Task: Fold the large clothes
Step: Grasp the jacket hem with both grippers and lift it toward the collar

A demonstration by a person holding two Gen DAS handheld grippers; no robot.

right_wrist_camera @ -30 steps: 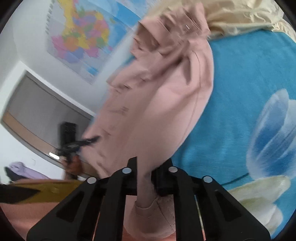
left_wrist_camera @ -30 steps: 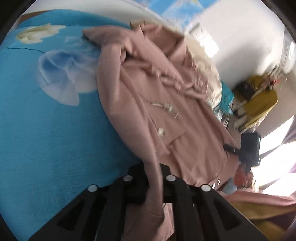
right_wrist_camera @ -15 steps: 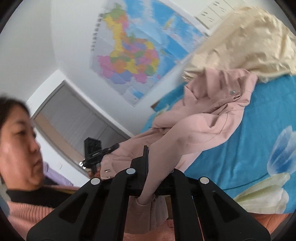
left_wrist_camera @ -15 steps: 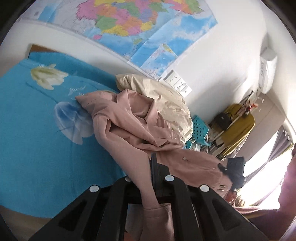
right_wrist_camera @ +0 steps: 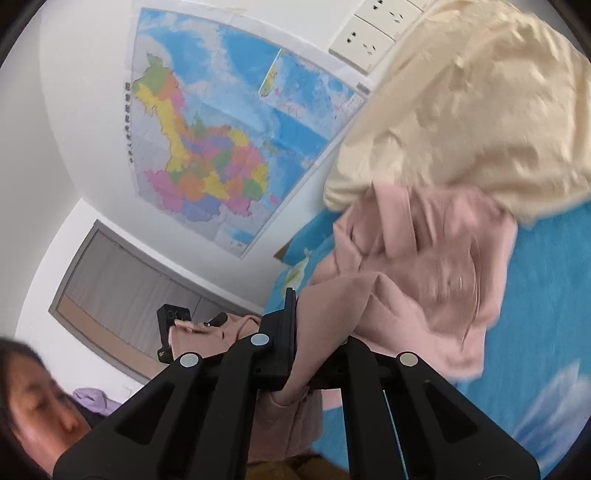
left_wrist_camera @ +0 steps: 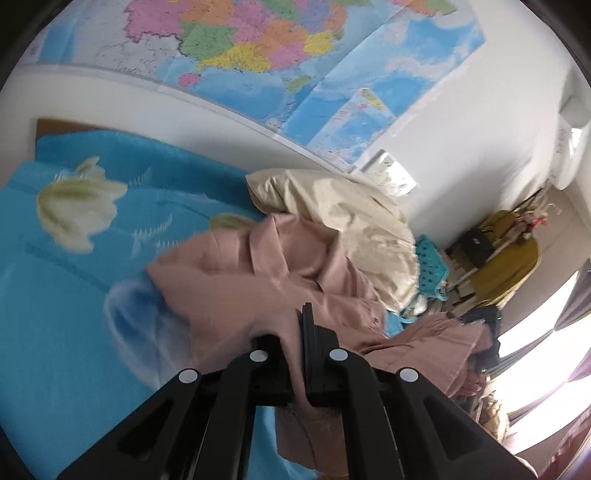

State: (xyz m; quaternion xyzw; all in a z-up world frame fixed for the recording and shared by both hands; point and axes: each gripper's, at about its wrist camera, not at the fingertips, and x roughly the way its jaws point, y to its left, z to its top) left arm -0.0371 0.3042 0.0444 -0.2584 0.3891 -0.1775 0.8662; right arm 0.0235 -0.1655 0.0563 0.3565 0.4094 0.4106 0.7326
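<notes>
A large pink coat (left_wrist_camera: pixel 258 273) lies bunched on a blue flowered bedspread (left_wrist_camera: pixel 66 295), its far part against a cream garment. My left gripper (left_wrist_camera: pixel 293 332) is shut on a pink sleeve end that hangs down between its fingers. In the right wrist view the same pink coat (right_wrist_camera: pixel 424 266) rises from the bed, and my right gripper (right_wrist_camera: pixel 314 325) is shut on the other sleeve, whose cuff (right_wrist_camera: pixel 291 410) dangles below the jaws. Each gripper shows small in the other's view, with pink cloth at it.
A cream garment (left_wrist_camera: pixel 351 221) is heaped at the head of the bed by the wall. A wall map (right_wrist_camera: pixel 207 147) and sockets (right_wrist_camera: pixel 373 33) are behind. A cluttered yellow chair (left_wrist_camera: pixel 506 258) stands at the right. A person's head (right_wrist_camera: pixel 33 406) is at the lower left.
Both grippers have risen and tilted upward, lifting the sleeves off the bed. The coat has bunched up from lying spread out, and the wall and map have come into view.
</notes>
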